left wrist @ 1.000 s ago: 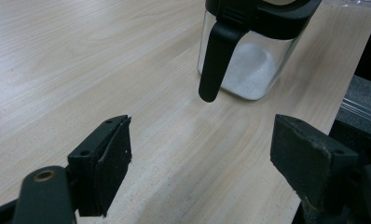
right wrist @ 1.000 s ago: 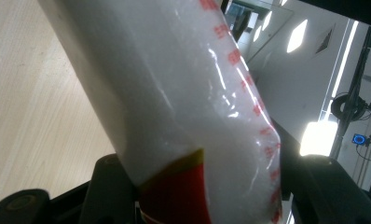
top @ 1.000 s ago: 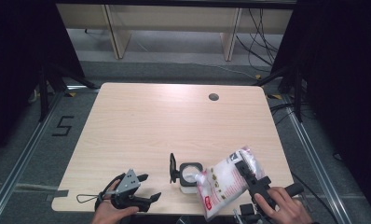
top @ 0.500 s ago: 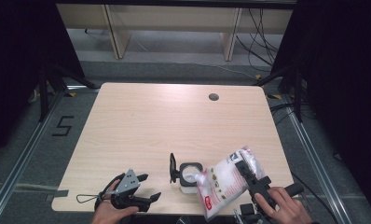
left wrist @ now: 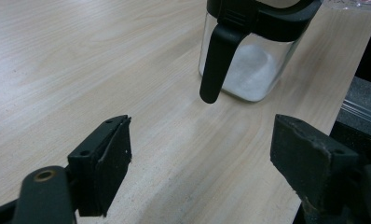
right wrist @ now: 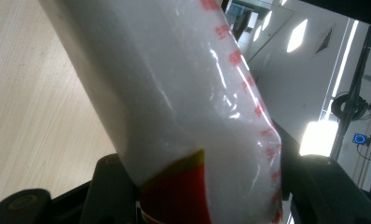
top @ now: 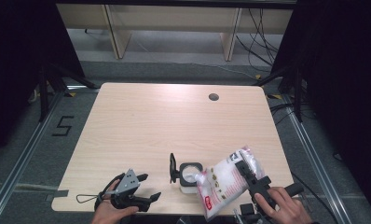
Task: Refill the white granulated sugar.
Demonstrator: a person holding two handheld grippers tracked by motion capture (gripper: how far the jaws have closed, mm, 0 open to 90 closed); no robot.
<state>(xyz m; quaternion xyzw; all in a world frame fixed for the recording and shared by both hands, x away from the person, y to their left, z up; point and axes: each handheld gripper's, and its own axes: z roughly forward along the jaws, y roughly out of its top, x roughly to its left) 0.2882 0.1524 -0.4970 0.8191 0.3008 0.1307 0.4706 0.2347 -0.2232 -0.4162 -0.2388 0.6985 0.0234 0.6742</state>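
A small clear jar point(top: 189, 177) with white powder in its bottom stands near the table's front edge, its black lid point(top: 173, 167) flipped up at its left. My right gripper point(top: 248, 171) is shut on a clear bag of white powder with red print point(top: 223, 183). The bag is tilted, with one corner down at the jar's open mouth. In the right gripper view the bag point(right wrist: 174, 93) sits between the two jaws. My left gripper point(top: 150, 186) rests open on the table left of the jar. In its own view the left gripper point(left wrist: 202, 158) faces the jar point(left wrist: 253, 70).
The light wooden table point(top: 151, 126) has a round cable hole point(top: 214, 97) at its far right. Its front edge runs just under both hands. Black frames and shelf legs stand on the floor beyond the table.
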